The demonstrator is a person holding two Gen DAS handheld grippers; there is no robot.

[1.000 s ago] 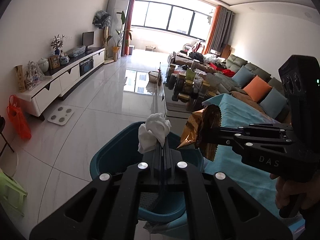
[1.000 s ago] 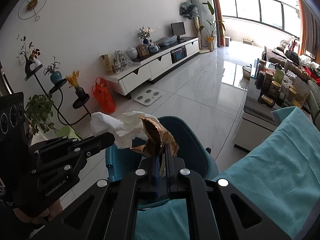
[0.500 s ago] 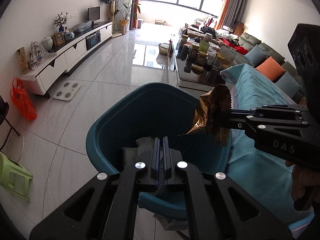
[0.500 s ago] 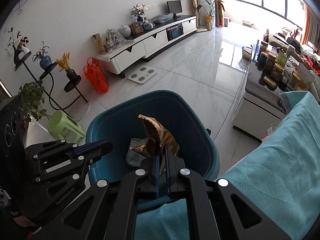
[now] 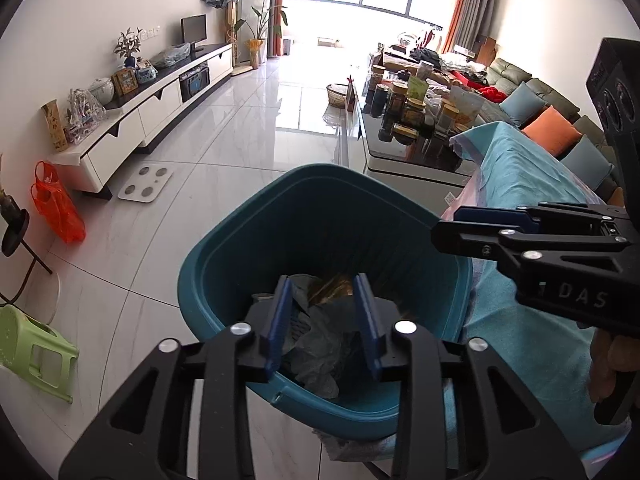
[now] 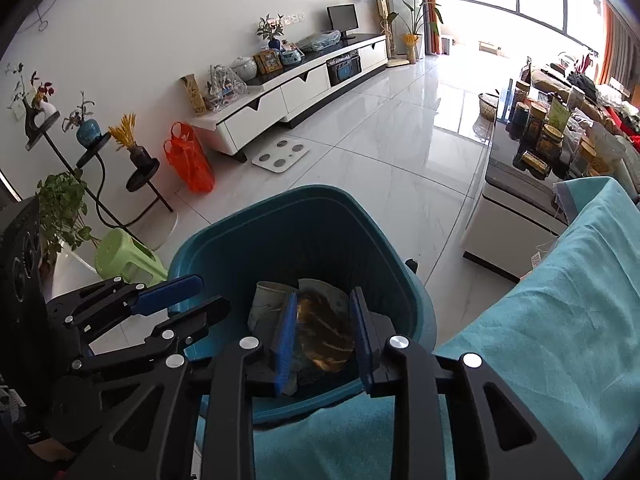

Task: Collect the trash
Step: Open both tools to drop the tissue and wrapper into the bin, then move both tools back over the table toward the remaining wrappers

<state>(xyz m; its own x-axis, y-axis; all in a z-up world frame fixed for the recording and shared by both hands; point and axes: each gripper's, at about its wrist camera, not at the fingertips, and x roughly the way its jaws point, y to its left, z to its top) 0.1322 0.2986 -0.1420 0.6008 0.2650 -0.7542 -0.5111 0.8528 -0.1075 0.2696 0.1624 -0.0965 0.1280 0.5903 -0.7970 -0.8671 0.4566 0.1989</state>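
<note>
Trash (image 6: 324, 328) is lying inside one teal bin (image 5: 224, 256), a gold wrapper (image 6: 326, 338) resting on crumpled paper (image 5: 320, 356). Two grippers are hovering over its rim: the left gripper (image 5: 322, 320) and the right gripper (image 6: 322, 336) are both holding their jaws spread, gripping nothing. A white tiled floor (image 5: 240, 152) is stretching toward a bright window. One green stool (image 6: 128, 258), one orange bag (image 6: 188, 164) and one bathroom scale (image 6: 280, 156) are standing by the low TV cabinet (image 6: 288, 92); a teal cloth (image 6: 560, 320) is draping the table at right.
</note>
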